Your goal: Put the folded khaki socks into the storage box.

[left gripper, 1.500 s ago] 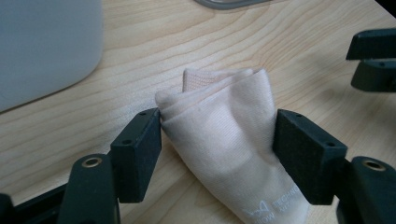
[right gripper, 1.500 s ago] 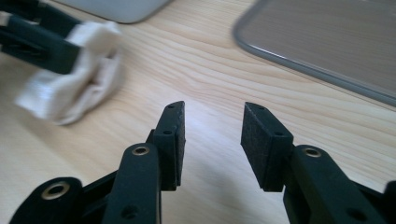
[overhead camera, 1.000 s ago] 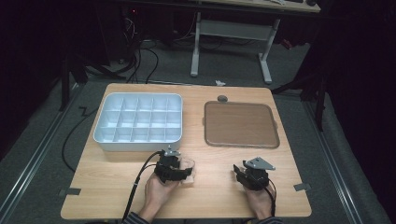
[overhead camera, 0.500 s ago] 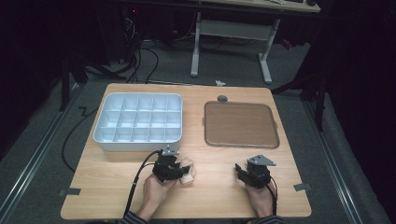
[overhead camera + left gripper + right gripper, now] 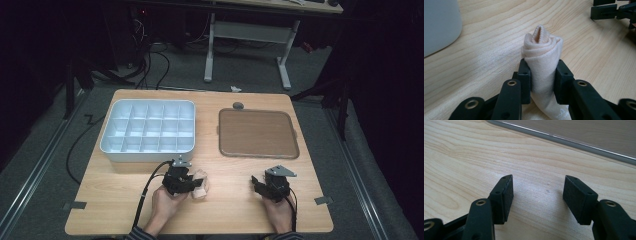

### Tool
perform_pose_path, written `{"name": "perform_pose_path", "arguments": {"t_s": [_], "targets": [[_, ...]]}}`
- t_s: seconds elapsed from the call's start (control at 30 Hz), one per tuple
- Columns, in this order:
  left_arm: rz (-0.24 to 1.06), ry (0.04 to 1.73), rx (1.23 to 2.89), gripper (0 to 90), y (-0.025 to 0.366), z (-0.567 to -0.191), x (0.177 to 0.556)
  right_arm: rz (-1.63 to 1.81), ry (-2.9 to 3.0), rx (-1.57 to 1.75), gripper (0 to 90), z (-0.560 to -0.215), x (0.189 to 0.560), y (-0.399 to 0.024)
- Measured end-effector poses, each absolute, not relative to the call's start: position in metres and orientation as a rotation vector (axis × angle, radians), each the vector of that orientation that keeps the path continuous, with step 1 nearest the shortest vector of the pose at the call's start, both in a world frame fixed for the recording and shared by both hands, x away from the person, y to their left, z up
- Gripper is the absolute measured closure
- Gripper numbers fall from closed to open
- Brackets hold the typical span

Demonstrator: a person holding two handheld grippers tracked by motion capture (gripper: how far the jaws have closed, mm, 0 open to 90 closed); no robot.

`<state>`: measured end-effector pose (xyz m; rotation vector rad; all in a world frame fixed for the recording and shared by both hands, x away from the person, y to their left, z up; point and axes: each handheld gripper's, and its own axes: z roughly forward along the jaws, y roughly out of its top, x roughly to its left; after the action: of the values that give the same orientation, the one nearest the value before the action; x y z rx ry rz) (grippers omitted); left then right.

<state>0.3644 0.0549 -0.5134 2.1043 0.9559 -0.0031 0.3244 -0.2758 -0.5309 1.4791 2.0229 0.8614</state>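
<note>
A cream rolled cloth [image 5: 543,47] lies on the wooden table near its front edge, also seen from above as a pale roll [image 5: 201,188]. My left gripper [image 5: 542,72] has just been closing, and its pads now press on both sides of the roll. In the high view the left gripper [image 5: 191,183] sits at the roll's left side. My right gripper [image 5: 537,192] has just been opening; its jaws stand wide apart over bare wood with nothing between them. From above, the right gripper [image 5: 258,183] rests front right, its jaws pointing left towards the roll.
A white tray with several compartments [image 5: 148,150] stands at the back left; its corner [image 5: 439,25] is close to the left gripper. A flat brown tray [image 5: 257,134] lies back right, its rim [image 5: 564,138] ahead of the right gripper. A small grey knob [image 5: 238,105] sits behind it.
The left gripper's jaws have closed onto the cream roll. The right gripper's jaws have spread wider. Both hands have stayed about where they were.
</note>
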Motion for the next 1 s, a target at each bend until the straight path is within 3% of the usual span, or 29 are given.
{"name": "perform_pose_path", "arguments": {"t_s": [1.0], "targets": [[-0.014,0.924,2.083,71.7,0.075,-0.5,0.363,0.863,2.027,1.475,40.6,-0.531,0.324,-0.275]]}}
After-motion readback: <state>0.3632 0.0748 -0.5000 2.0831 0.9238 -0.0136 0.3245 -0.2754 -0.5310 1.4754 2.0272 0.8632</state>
